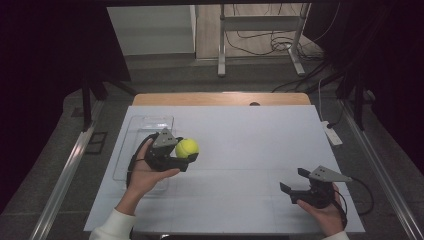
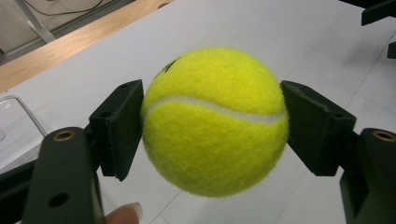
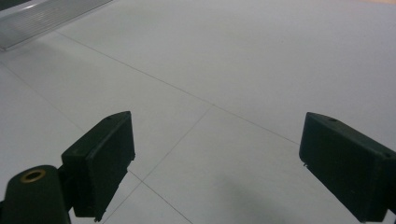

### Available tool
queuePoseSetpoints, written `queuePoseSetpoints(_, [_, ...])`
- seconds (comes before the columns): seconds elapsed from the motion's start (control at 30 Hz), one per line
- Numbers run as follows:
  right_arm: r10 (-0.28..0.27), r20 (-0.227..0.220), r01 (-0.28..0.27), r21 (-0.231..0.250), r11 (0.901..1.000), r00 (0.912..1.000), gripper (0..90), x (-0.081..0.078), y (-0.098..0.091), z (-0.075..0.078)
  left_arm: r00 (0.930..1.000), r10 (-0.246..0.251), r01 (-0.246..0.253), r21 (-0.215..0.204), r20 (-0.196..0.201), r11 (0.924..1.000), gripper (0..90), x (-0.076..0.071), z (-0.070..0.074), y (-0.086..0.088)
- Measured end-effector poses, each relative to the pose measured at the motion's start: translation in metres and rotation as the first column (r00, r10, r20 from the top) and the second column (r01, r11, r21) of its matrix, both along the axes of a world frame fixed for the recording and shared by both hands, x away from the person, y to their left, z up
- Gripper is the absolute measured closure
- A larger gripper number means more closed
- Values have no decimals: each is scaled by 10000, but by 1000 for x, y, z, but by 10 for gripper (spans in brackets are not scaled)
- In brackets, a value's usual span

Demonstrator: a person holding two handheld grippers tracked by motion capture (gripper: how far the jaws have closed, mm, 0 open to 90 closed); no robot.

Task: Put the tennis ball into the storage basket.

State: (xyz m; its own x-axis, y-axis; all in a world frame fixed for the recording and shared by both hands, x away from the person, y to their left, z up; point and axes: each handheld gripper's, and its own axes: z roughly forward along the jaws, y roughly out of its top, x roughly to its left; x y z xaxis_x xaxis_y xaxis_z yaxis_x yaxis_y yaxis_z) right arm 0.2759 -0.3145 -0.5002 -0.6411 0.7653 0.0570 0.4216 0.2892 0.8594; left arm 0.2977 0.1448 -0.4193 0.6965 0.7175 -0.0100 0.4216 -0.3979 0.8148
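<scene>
I have the tennis ball pinched in my left tongs, lifted beside the clear tray; right tongs spread, idle. Next, I judge, carry it over the tray and release

Lab: dark curtains, floor cables

Left gripper found raised at table's left in the left hand, jaws clamped; right gripper found low at right, jaws wide apart, nothing between.
</scene>
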Motion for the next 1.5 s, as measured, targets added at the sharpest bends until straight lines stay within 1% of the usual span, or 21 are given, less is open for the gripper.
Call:
queuePoseSetpoints(0.2, [-34,-8,34,9,10000,10000,104,0,0,0,9998,195,-195,-124,2,9997,263,1,0,6])
queuePoseSetpoints(0.6, [-37,-16,37,19,10000,10000,104,0,0,0,9986,498,-492,-329,162,9982,263,1,2,13])
queuePoseSetpoints(0.9, [-22,-15,22,43,10000,10000,104,0,0,1,9961,840,-825,-549,266,9951,263,2,2,19])
queuePoseSetpoints(1.17, [-26,-41,26,62,10000,10000,104,0,0,0,9937,1059,-1035,-649,355,9925,263,3,3,24])
queuePoseSetpoints(1.3, [-37,-61,37,94,9999,10000,104,0,0,0,9923,1178,-1147,-741,388,9906,263,6,3,24])
queuePoseSetpoints(1.47, [-13,-68,14,81,10000,10000,104,0,1,0,9912,1263,-1233,-712,397,9898,263,8,2,25])
queuePoseSetpoints(1.5, [-15,-71,15,83,10000,10000,104,0,1,0,9899,1366,-1333,-797,381,9879,263,9,2,27])
